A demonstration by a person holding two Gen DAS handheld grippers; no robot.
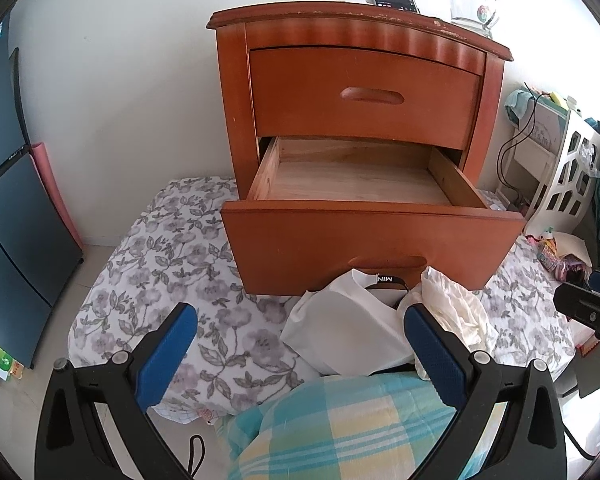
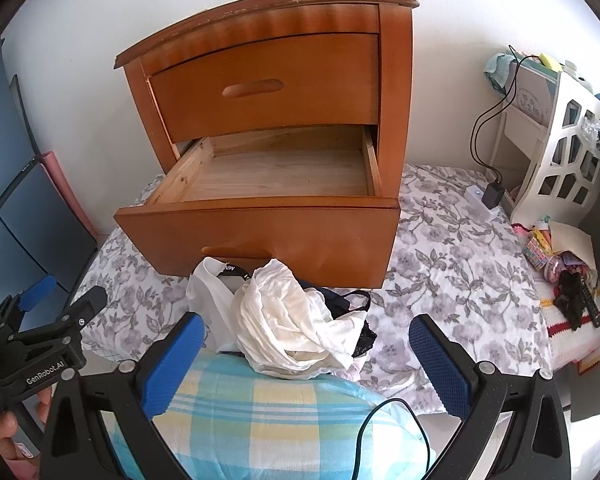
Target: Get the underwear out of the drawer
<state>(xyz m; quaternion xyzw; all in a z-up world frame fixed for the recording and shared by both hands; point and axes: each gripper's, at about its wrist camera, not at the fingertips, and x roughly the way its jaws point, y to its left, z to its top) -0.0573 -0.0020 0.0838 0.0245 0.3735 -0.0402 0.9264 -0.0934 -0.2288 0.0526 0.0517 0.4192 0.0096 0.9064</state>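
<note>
Drawer [image 1: 356, 184] hangs open and bare; underwear [image 2: 292, 320] heaped just near of it, so both tongs [image 1: 300, 356] [image 2: 304, 364] gape apart, empty.

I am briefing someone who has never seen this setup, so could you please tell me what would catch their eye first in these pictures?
The orange-brown wooden nightstand stands in the middle on a floral grey-and-white bedsheet, its pulled-out lower drawer showing only bare wood inside. Just in front of that drawer lies a heap of white and dark underwear, beside a blue-and-yellow checked cloth. Both the left gripper and the right gripper hover open and hold nothing.
</note>
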